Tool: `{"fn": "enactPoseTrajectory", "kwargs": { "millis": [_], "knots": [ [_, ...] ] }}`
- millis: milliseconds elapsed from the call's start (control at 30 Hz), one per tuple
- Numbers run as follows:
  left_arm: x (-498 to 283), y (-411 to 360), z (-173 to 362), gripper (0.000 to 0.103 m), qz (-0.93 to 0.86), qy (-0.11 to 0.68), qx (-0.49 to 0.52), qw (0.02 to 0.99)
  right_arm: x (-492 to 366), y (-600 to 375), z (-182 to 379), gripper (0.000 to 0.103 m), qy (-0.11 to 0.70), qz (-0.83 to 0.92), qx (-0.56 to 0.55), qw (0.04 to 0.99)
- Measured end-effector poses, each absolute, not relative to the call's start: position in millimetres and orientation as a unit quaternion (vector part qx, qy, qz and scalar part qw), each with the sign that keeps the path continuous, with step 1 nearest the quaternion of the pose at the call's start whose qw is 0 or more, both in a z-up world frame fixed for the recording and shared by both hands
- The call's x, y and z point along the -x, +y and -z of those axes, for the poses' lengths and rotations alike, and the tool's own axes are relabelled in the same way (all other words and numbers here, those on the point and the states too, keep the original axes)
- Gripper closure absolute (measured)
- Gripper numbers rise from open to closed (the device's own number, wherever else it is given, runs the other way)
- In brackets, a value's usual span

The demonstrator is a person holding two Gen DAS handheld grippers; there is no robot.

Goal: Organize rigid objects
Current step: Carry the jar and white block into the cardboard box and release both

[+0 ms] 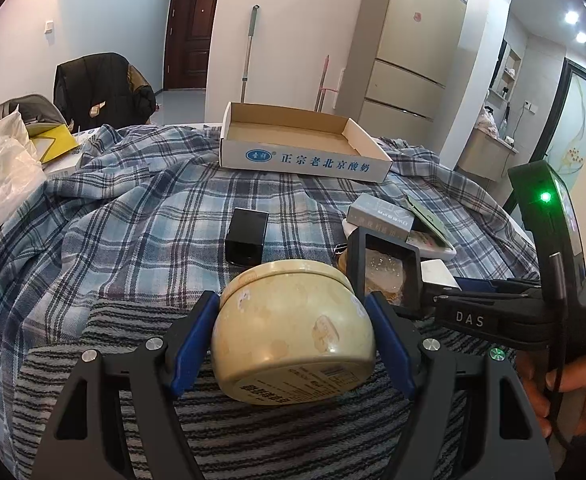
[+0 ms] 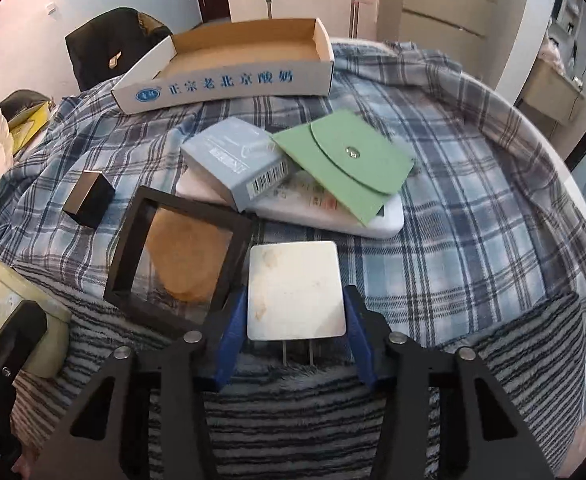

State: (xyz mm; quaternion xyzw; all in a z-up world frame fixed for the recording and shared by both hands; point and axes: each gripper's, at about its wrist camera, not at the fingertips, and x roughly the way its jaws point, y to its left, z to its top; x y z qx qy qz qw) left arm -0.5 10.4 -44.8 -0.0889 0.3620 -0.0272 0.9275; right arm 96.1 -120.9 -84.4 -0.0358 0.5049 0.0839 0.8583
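From the left wrist view, the left claw grips a round cream tin with its blue pads pressed on either side; the tin lies tipped, its printed base turned toward the camera, and its lid shows scuffed patches. The tin hides part of what lies behind it. Beyond it, a small black box lies on the plaid cloth, and a black square frame stands beside the tin, holding something amber that is hard to make out. Farther back sits an open cardboard tray with blue lettering, empty as far as its floor shows. At the right edge the right claw reaches in from the side, its tips hidden behind the frame, a hand cut off by the picture's rim.

From the right wrist view, the right claw has drawn in on a white square plug adapter, pads touching both its sides, two metal prongs pointing back toward the camera; its face is stained. The black frame lies just left of it, touching the left finger. Behind, a grey carton and a green pouch rest on a white slab. The tray stands empty at the far side. The tin is partly cut off at the left edge.
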Motion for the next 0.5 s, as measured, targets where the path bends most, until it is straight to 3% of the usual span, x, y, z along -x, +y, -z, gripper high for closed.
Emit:
{"fn": "enactPoseTrajectory", "kwargs": {
  "millis": [500],
  "knots": [
    [6, 9, 32, 0.027, 0.002, 0.354, 0.061, 0.933, -76, -154, 59, 0.059, 0.464, -0.074, 0.015, 0.883]
  ]
}}
